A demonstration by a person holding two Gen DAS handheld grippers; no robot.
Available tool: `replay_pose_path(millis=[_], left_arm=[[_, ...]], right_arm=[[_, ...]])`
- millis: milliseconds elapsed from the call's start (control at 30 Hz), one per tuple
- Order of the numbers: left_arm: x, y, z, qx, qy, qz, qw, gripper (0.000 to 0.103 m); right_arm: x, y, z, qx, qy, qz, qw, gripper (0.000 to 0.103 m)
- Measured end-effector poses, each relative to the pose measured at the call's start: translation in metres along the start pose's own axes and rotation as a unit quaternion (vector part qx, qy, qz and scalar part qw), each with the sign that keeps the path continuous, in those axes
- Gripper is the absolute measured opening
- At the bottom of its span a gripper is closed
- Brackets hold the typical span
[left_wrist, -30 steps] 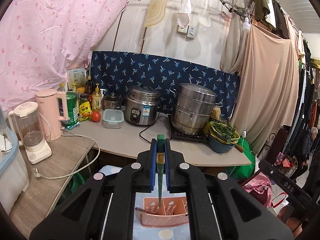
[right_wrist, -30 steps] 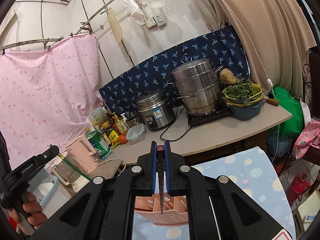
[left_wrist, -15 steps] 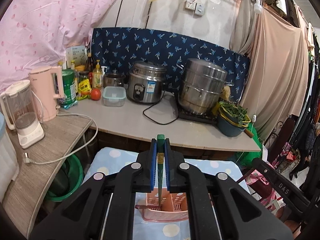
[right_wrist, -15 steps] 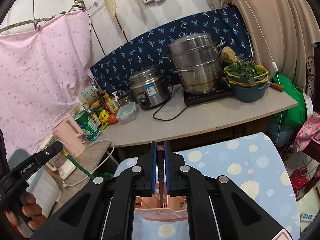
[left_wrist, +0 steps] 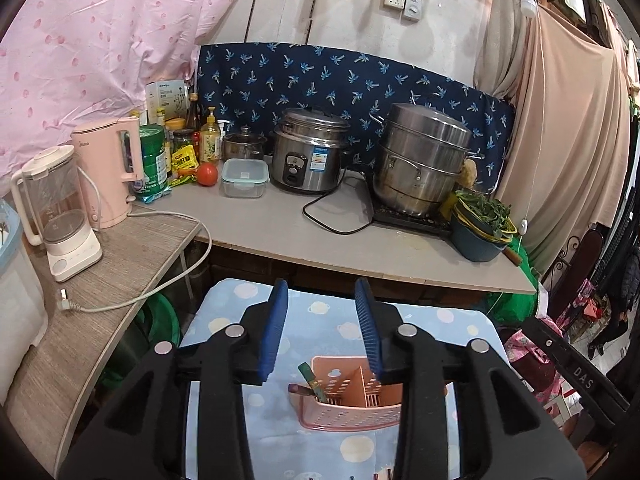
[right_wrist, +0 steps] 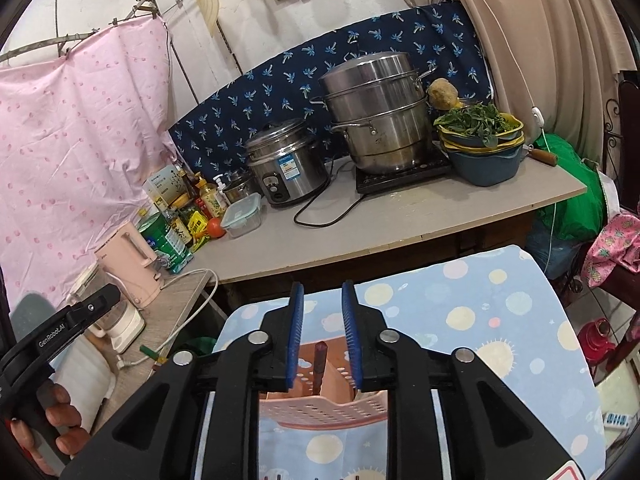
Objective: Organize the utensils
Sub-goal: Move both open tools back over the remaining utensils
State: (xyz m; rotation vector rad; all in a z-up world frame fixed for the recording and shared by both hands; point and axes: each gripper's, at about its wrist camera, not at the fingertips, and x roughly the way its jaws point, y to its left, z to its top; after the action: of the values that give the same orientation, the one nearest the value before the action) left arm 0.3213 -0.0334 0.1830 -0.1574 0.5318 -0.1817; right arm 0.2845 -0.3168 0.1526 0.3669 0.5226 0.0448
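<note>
Both my grippers opening over the pink utensil basket (left_wrist: 352, 408)

My left fingers (left_wrist: 276, 320) and right fingers (right_wrist: 295, 320) spread, pinching nothing; green-handled utensil (left_wrist: 310, 378) and brown-handled utensil (right_wrist: 319, 364) stand inside.

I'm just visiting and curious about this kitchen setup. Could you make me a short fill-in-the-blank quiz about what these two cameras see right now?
1. The pink utensil holder stands on a cloth printed with ____.
2. The green-handled utensil sits inside the holder, no longer gripped by the ____ gripper.
3. The red tomato lies beside a clear lidded ____.
4. The blue bowl is heaped with leafy ____.

Missing words: dots; left; container; greens
</note>
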Motion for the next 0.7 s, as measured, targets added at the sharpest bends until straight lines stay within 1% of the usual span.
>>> replay_pose_path(millis=[100,167,233,333,467,600,700], left_arm=[[-0.010,0.003,-0.003,0.002,0.001,0.005,1.0000,0.033],[-0.017,0.004,-0.008,0.005,0.003,0.007,1.0000,0.034],[-0.024,0.007,-0.015,0.006,0.007,0.010,0.9999,0.036],[-0.034,0.010,-0.028,0.010,0.017,0.011,0.9997,0.037],[-0.045,0.011,-0.051,0.023,0.030,0.021,0.9990,0.037],[-0.053,0.016,-0.080,0.032,0.047,0.029,0.9979,0.037],[-0.058,0.019,-0.098,0.032,0.062,0.028,0.9972,0.037]], right_arm=[[-0.013,0.002,-0.004,-0.010,-0.003,-0.003,1.000,0.026],[-0.022,0.003,-0.010,-0.013,0.003,0.000,1.000,0.029],[-0.028,0.002,-0.017,-0.018,0.012,0.000,1.000,0.032],[-0.041,0.002,-0.034,-0.025,0.023,-0.004,0.999,0.032],[-0.055,0.000,-0.060,-0.031,0.043,-0.005,0.999,0.032],[-0.068,0.002,-0.089,-0.051,0.058,-0.023,0.997,0.033],[-0.075,0.000,-0.110,-0.060,0.075,-0.028,0.995,0.034]])
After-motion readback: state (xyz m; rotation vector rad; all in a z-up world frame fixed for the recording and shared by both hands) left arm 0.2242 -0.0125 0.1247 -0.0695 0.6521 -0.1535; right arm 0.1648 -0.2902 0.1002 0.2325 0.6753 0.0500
